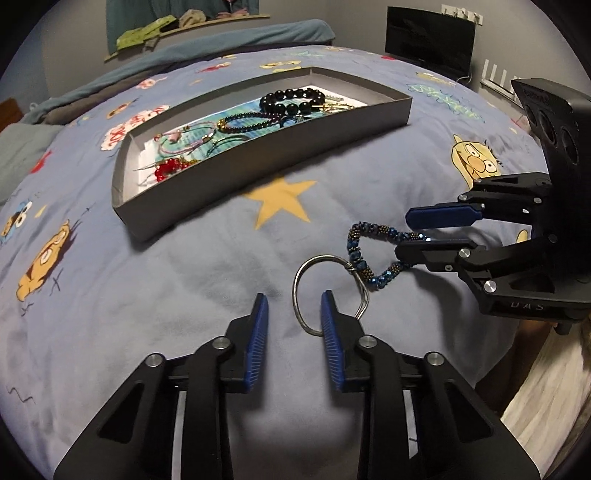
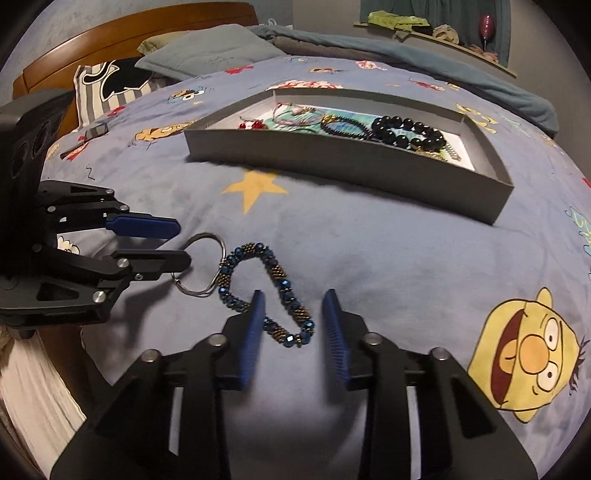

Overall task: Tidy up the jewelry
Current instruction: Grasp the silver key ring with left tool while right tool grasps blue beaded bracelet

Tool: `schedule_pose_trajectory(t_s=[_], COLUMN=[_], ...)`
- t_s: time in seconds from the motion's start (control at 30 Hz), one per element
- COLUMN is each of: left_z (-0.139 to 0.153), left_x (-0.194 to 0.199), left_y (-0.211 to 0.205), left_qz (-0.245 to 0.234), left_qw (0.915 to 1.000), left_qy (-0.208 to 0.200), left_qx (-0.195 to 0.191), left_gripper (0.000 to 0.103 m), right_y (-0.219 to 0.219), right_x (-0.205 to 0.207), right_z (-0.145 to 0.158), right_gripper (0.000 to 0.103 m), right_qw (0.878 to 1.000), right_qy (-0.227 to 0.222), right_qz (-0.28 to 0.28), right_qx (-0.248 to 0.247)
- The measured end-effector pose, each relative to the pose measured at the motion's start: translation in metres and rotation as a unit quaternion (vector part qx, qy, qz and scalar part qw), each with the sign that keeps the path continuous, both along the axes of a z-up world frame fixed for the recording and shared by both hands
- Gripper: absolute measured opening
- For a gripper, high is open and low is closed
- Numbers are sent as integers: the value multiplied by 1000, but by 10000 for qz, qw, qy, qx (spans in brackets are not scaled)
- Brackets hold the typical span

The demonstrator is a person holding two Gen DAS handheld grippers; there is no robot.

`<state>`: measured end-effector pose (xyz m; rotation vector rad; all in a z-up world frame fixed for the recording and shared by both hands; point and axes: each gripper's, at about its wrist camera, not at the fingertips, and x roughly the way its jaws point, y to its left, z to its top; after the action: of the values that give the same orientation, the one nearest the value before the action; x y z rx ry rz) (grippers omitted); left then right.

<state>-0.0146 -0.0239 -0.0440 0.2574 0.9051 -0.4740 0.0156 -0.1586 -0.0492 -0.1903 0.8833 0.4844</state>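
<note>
Bedspread [image 1: 177, 280], blue with cartoon prints and a yellow star [image 1: 282, 201], fills both views.

Box [image 1: 258, 157]: shallow, grey, open-topped, upper centre of the left wrist view, well apart from the grippers. Contents, left to right in that view: red beads [image 1: 168, 168], pink cords [image 1: 184, 138], thin dark bead strand [image 1: 243, 123], large black bead bracelet [image 1: 291, 101].

Bracelet [image 2: 280, 291]: blue and bronze beads, lying on the bedspread outside the box, below the star. One end joins a metal ring [image 2: 201, 264].

Left gripper [image 1: 294, 314]: bottom centre of its own view, blue pads partly closed with a gap between them. The ring lies between the fingers, its lower arc touching or passing just behind the right-hand pad; no firm pinch is visible. In the right wrist view this gripper [image 2: 184, 242] enters from the left edge, its fingers one above the other around the ring's left side.

Right gripper [image 2: 293, 314]: bottom centre of its own view, pads partly closed, gap remaining. The bracelet's lower loop sits between them, against the left-hand pad; the right-hand pad stands clear. In the left wrist view this gripper [image 1: 400, 234] enters from the right edge, with the bracelet's end between its fingers.

Pillows [image 2: 207, 51] and a wooden headboard [image 2: 125, 33]: upper left of the right wrist view.
</note>
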Motion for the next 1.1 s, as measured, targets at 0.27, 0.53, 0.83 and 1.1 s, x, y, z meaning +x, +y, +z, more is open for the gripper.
schedule_pose_trajectory(t_s=[0.27,0.53,0.83,1.1], left_z=[-11,-4,15,42], left_x=[8,11,9,3], left_y=[-5,7,34,31], left_qz=[-16,104,568,517], left_qw=[9997,9999,9975,9949], left_qy=[31,-32,-404,-806], left_qx=[257,87,-114,-311], left_gripper=[26,8,5,5], right_y=[6,-1,-12,-10], right_x=[5,9,4,-1], right_z=[-5,-2,19,47], right_gripper=[29,8,8,7], right_qw=[9999,9999,9981,9941], right_qy=[-18,20,-358,-826], right_qz=[-88,-139,-264,-272], right_qx=[-108,61,417,642])
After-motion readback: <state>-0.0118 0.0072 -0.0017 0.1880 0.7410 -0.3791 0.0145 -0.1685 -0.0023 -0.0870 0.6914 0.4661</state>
